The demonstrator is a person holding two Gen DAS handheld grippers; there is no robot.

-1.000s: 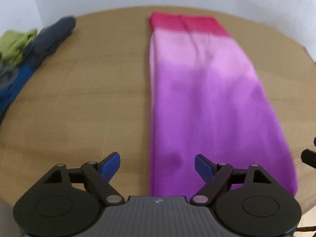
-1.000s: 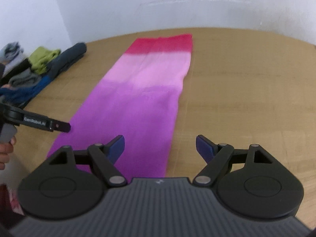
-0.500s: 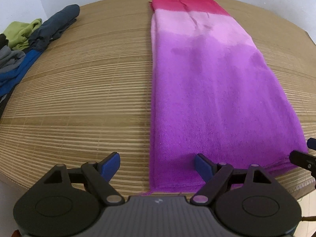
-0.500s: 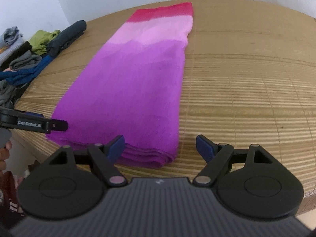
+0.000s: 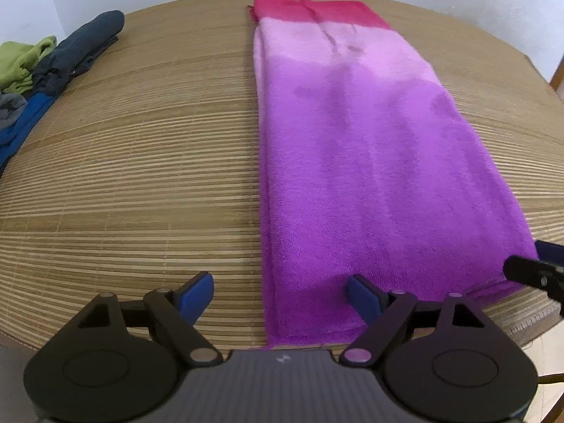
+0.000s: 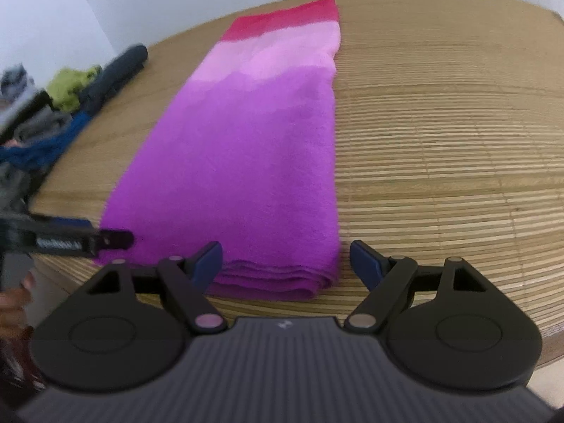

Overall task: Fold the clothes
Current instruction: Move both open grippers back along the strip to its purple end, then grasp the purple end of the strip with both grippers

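Observation:
A long folded towel (image 5: 370, 162) (image 6: 246, 148), purple fading to pink with a red far end, lies flat on the bamboo-mat table (image 5: 141, 176). My left gripper (image 5: 280, 290) hovers open over the towel's near left corner, one blue pad on the mat side, the other above the cloth. My right gripper (image 6: 286, 259) stands open astride the near right corner, where the stacked layers show. Neither grips the cloth. Each gripper's black finger shows at the edge of the other's view: the right one (image 5: 528, 271), the left one (image 6: 70, 239).
A heap of clothes (image 5: 46, 70) (image 6: 67, 105), dark grey, green and blue, sits at the table's left edge. The mat (image 6: 440, 141) stretches bare to the right of the towel. A white wall stands behind. A hand (image 6: 14, 296) shows at the lower left.
Both grippers have sunk closer to the towel's near end, and its front edge now lies between the fingers. The jaws kept their width. The towel has not moved.

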